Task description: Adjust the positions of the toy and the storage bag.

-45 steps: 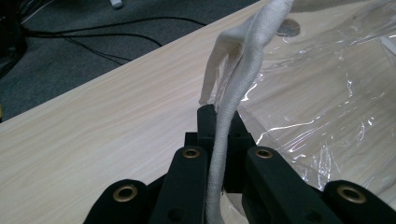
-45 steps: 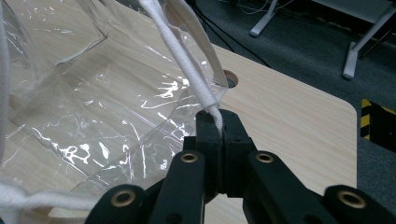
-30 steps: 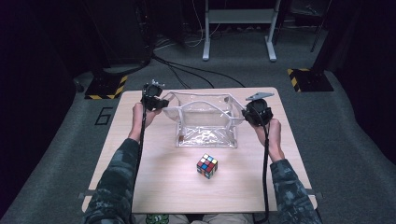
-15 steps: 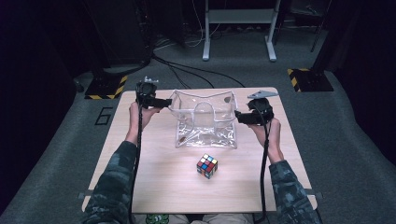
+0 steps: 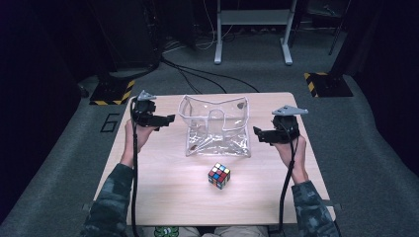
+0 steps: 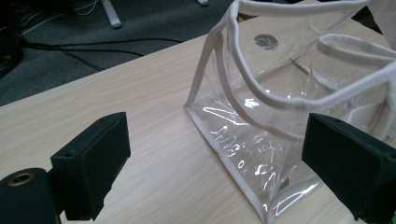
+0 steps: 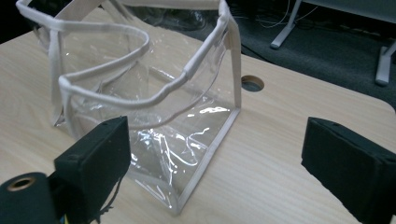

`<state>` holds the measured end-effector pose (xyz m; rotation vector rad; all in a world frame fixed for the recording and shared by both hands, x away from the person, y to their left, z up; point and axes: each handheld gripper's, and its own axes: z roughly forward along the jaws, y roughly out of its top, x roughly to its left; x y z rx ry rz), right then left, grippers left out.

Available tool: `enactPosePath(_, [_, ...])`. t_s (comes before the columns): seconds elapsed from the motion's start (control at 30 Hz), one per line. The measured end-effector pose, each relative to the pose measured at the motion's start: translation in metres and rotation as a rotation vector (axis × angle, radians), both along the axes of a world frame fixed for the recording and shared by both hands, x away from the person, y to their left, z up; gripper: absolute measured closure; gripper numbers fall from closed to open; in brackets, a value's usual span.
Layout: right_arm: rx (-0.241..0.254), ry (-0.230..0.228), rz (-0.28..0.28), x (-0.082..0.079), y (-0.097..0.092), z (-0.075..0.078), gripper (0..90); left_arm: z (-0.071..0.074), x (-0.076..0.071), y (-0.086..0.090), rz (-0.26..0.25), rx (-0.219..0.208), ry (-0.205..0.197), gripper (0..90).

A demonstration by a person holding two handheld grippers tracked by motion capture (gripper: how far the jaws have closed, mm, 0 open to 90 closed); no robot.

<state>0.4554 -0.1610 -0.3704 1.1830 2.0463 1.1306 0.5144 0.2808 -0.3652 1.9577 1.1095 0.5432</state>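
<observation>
Your left tool [image 5: 168,120] hangs just above the bench [image 5: 163,197] with its jaws spread wide and nothing between them; they have just been opening, and the pads press on nothing. Just ahead of its tips, to their inner side, stands the clear plastic bag [image 5: 216,129], upright and gaping at the top, its white-trimmed side edge facing your jaws but apart from them. In the left gripper view the bag [image 6: 261,107] sits between and beyond the two black jaws, nearer the one at the picture's right, with bare wood under the other.

Your right tool [image 5: 259,134] mirrors it on the bag's far side: jaws wide apart, just opened too, empty, tips pointing inward at the bag's other side edge with a small gap left. In the right gripper view the bag [image 7: 154,107] stands ahead of the jaw at the picture's left, its white loop handles [image 7: 112,98] arching across the open mouth, and past its corner a round hole [image 7: 252,83] shows in the bench top.

Between your two tools and nearer to you than the bag lies a colour cube [image 5: 219,176], flat on the wood, close to the bag's front edge without touching it, and well apart from both tools. Beyond the bench, black cables [image 5: 197,74] run over the grey floor.
</observation>
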Motion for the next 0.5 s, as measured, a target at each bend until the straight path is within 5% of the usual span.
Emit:
enactPosePath(0.23, [-0.016, -0.001, -0.002, -0.020, -0.006, -0.018, 0.0, -0.023, -0.024, 0.015, 0.009, 0.024, 0.006, 6.4])
enactPosePath(0.5, [-0.040, 0.002, -0.025, -0.036, -0.011, -0.052, 0.0, -0.064, -0.048, 0.035, 0.015, 0.033, 0.062, 3.3])
